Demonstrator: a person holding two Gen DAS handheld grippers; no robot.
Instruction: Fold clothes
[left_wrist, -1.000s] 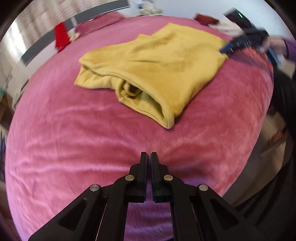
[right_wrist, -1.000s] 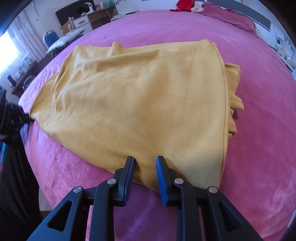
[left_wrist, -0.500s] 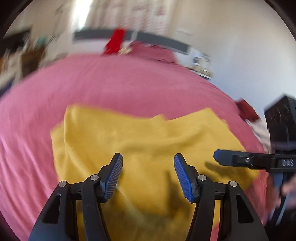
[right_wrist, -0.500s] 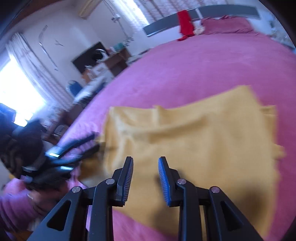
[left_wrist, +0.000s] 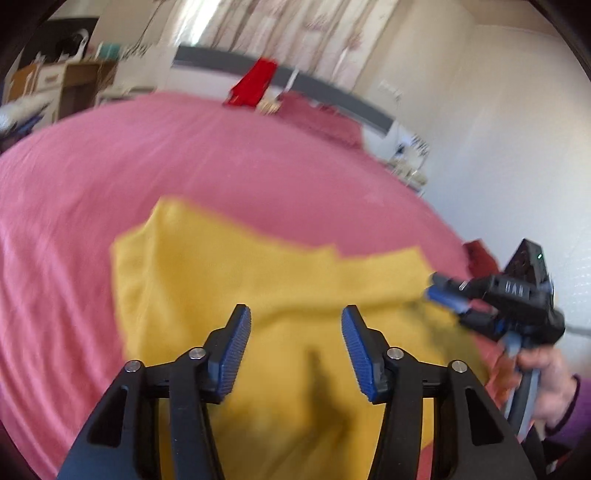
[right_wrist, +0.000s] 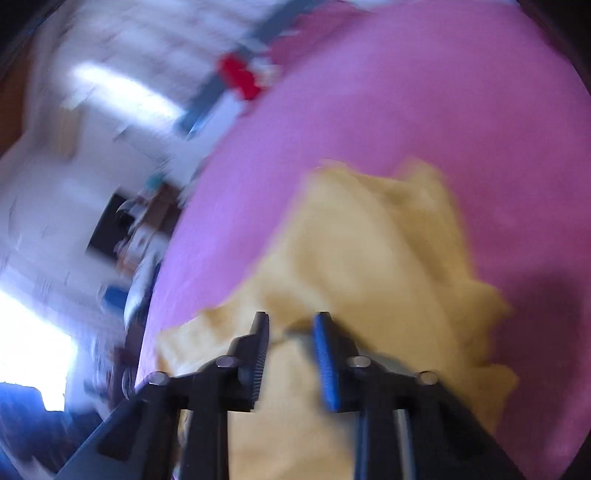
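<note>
- Fingers first: the left gripper (left_wrist: 295, 347) stands with its blue pads well apart, and nothing sits between them. Its jaws have just been opening and then easing in a touch, empty all the while.
- Below and just ahead of those pads lies the yellow garment (left_wrist: 258, 295), spread on the pink bed (left_wrist: 110, 166), its far edge ragged and a corner poking out ahead on the left side.
- Off to the right of the left fingers comes the right gripper (left_wrist: 443, 291), held in the person's hand (left_wrist: 546, 380), its tips right at the garment's right-hand edge.
- From its own view the right gripper (right_wrist: 291, 343) shows a narrow gap between the pads; cloth fills the view under and ahead of them, but the blur hides whether any fold is pinched.
- Judgement: this reads as the approach step, both tools lining up along the near edge of the garment for the next fold.
- Next move, as I see it: drop each pair of fingers onto its own corner, close on one layer, lift together and carry the edge across to the far side.
- Watch for uneven lift, since the cloth is already bunched ahead of the right fingers.
</note>
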